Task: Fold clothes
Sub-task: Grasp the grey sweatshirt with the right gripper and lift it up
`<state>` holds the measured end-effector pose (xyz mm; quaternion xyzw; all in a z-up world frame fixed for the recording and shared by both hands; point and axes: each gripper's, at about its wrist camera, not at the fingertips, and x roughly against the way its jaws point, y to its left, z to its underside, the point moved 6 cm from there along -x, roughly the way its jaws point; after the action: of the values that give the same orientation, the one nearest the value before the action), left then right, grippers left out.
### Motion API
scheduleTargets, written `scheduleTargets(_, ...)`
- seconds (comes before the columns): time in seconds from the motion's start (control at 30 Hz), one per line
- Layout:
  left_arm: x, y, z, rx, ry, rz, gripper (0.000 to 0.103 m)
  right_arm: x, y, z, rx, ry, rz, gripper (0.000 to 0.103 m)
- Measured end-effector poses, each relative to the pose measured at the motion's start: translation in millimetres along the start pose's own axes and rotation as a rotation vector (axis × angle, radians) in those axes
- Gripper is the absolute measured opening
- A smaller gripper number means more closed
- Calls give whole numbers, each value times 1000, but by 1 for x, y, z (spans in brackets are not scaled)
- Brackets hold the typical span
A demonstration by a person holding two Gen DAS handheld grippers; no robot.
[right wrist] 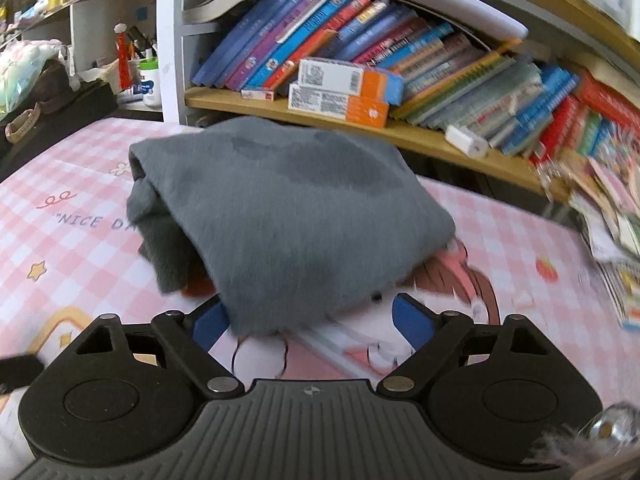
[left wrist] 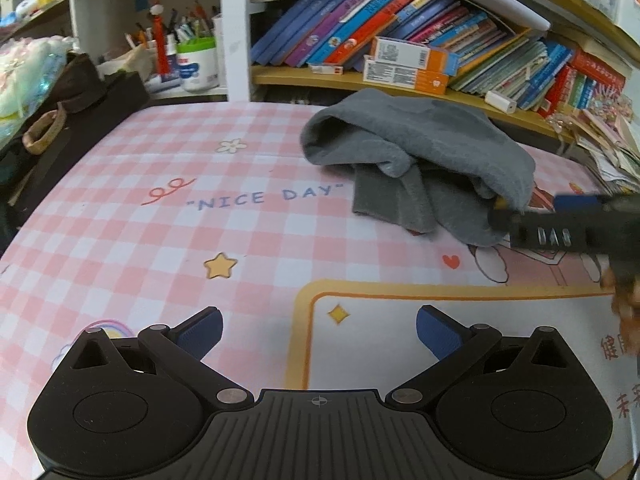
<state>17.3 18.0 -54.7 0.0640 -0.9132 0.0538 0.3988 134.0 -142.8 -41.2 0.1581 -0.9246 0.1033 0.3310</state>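
Note:
A grey knit garment [left wrist: 416,156] lies bunched and partly folded on the pink checked table mat [left wrist: 160,216], towards the back right. In the right wrist view the garment [right wrist: 280,216] fills the middle, its near edge drooping over the left blue pad. My right gripper [right wrist: 316,320] is open, its jaws wide apart around the garment's near edge. It also shows in the left wrist view [left wrist: 520,216] at the garment's right edge. My left gripper [left wrist: 318,332] is open and empty, low over the mat, well short of the garment.
A wooden shelf [left wrist: 360,80] full of leaning books and orange boxes runs behind the mat. A pen pot and tub [left wrist: 196,60] stand at the back left. A dark bag [left wrist: 72,120] lies at the left edge. Loose papers [right wrist: 612,216] pile up on the right.

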Motion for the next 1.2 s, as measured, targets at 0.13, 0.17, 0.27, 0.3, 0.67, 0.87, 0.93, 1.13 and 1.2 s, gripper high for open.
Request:
scheduleTargets(0.13, 4, 8, 4, 20, 1, -20, 103, -15, 5, -14, 62, -4, -9, 75)
scheduleTargets(0.17, 5, 9, 4, 23, 1, -22, 103, -19, 6, -15, 82, 4, -8, 69)
scheduleTargets(0.27, 8, 13, 6, 29, -2, -26, 103, -31, 11, -14, 134, 40, 1, 46)
scheduleTargets(0.3, 9, 14, 6, 31, -4, -26, 103, -35, 11, -12, 135, 61, 4, 35)
scheduleTargets(0.67, 9, 23, -1, 43, -32, -12, 103, -7, 14, 6, -86, 168, -178, 18)
scheduleTargets(0.87, 8, 38, -5, 78, -44, -13, 103, 23, 36, -1, -401, 224, -473, 16)
scheduleTargets(0.93, 11, 44, -6, 89, -55, -10, 103, 31, 36, -18, -541, 180, -554, 16)
scheduleTargets(1.13, 20, 62, -9, 118, -89, 24, 103, 70, 12, -101, -857, -82, -720, 14)
scheduleTargets(1.2, 22, 68, -10, 126, -98, 28, 103, 100, -5, -131, -926, -251, -787, 14)
